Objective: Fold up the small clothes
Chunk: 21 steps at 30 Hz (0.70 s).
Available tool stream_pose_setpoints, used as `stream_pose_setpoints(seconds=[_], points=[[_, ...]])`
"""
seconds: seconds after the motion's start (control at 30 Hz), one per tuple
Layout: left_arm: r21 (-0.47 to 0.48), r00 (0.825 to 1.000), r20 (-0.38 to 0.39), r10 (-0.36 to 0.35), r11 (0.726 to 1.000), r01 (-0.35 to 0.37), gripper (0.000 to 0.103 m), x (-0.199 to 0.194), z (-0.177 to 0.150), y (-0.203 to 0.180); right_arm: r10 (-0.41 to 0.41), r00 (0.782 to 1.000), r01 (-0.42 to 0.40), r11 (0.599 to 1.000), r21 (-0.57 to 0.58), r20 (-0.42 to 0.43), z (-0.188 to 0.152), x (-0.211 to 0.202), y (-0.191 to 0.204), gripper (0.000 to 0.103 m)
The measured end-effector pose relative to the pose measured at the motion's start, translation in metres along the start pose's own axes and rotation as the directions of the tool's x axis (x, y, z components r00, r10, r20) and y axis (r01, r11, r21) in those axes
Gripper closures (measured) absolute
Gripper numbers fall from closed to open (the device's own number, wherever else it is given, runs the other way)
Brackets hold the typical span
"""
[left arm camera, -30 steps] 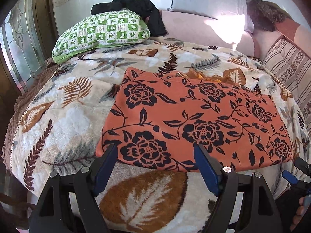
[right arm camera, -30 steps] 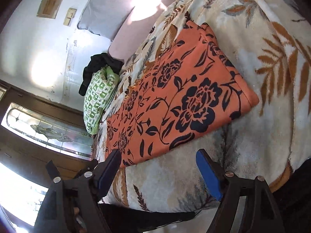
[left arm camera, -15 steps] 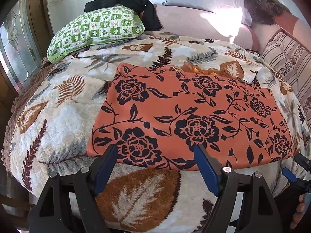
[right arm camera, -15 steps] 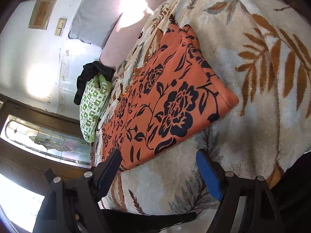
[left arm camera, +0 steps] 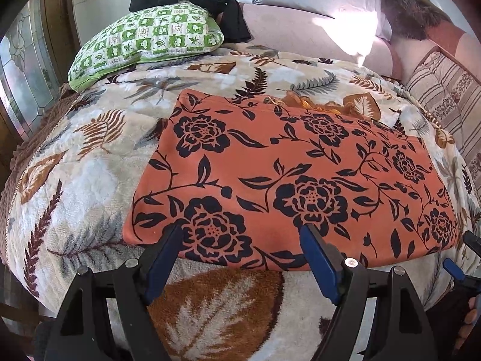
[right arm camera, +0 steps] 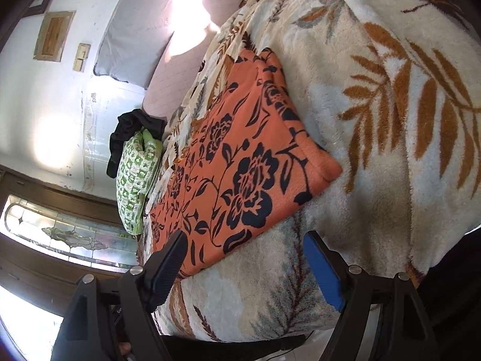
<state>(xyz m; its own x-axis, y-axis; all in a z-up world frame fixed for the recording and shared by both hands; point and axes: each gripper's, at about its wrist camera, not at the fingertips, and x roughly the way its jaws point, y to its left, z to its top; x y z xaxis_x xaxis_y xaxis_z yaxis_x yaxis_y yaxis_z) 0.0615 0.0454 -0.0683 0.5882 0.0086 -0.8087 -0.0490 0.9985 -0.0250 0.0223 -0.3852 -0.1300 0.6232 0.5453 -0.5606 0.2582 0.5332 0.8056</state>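
An orange garment with black flowers lies flat, folded into a rectangle, on the leaf-patterned blanket. My left gripper is open and empty, hovering at the garment's near edge. In the right wrist view the same garment lies ahead and to the left. My right gripper is open and empty, above the blanket just short of the garment's near edge. A bit of yellow-orange fabric peeks out at the garment's far edge.
A green-and-white pillow with a black garment on it lies at the bed's far left. Pink and grey cushions line the wall. A striped cushion lies at the right. A stained-glass window is at the left.
Both grippers have drifted slightly; the garment now sits a little closer and lower in the left wrist view. Both grippers stay open and empty.
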Motion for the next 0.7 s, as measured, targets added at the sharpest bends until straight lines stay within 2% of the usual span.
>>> stream_pose_setpoints(seconds=[0.13, 0.23, 0.3, 0.33, 0.37, 0.43, 0.57, 0.6, 0.67, 0.7], points=[[0.007, 1.000, 0.015, -0.009, 1.000, 0.009, 0.022, 0.010, 0.010, -0.001, 0.012, 1.000, -0.012, 1.000, 0.026, 0.019, 0.011, -0.003, 0.004, 0.021], [0.020, 1.000, 0.026, -0.017, 1.000, 0.017, 0.022, 0.021, 0.018, -0.003, 0.007, 1.000, -0.008, 0.996, 0.087, 0.013, 0.020, 0.004, 0.001, 0.021], [0.020, 0.999, 0.022, -0.026, 0.999, 0.025, 0.022, 0.029, 0.021, -0.003, -0.014, 1.000, 0.016, 0.979, 0.203, -0.013, 0.022, 0.011, -0.010, 0.021], [0.020, 0.999, 0.025, -0.033, 0.999, 0.032, 0.022, 0.030, 0.022, -0.003, 0.018, 1.000, -0.015, 0.966, 0.257, -0.006, 0.021, 0.010, -0.014, 0.021], [0.020, 0.999, 0.031, -0.037, 0.999, 0.036, 0.022, 0.032, 0.023, -0.003, 0.034, 0.999, -0.034, 0.963, 0.268, 0.003, 0.019, 0.009, -0.015, 0.021], [0.027, 0.999, 0.031, -0.040, 0.999, 0.039, 0.022, 0.036, 0.024, -0.005, -0.004, 1.000, 0.002, 0.959, 0.284, 0.005, 0.019, 0.010, -0.016, 0.021], [0.037, 0.999, 0.018, -0.042, 0.998, 0.042, 0.022, 0.044, 0.023, -0.007, -0.016, 0.998, -0.001, 0.950, 0.312, 0.053, 0.028, 0.015, -0.019, 0.021], [0.038, 0.999, 0.012, -0.039, 0.999, 0.038, 0.022, 0.046, 0.023, -0.008, -0.032, 0.998, 0.013, 0.957, 0.289, 0.062, 0.032, 0.016, -0.017, 0.024], [0.040, 1.000, 0.002, -0.030, 0.999, 0.030, 0.022, 0.050, 0.022, -0.008, -0.112, 0.991, 0.093, 0.970, 0.224, 0.075, 0.040, 0.015, -0.009, 0.068], [0.041, 1.000, 0.000, -0.027, 0.999, 0.027, 0.022, 0.050, 0.022, -0.008, -0.115, 0.991, 0.098, 0.973, 0.209, 0.072, 0.042, 0.015, -0.006, 0.091]])
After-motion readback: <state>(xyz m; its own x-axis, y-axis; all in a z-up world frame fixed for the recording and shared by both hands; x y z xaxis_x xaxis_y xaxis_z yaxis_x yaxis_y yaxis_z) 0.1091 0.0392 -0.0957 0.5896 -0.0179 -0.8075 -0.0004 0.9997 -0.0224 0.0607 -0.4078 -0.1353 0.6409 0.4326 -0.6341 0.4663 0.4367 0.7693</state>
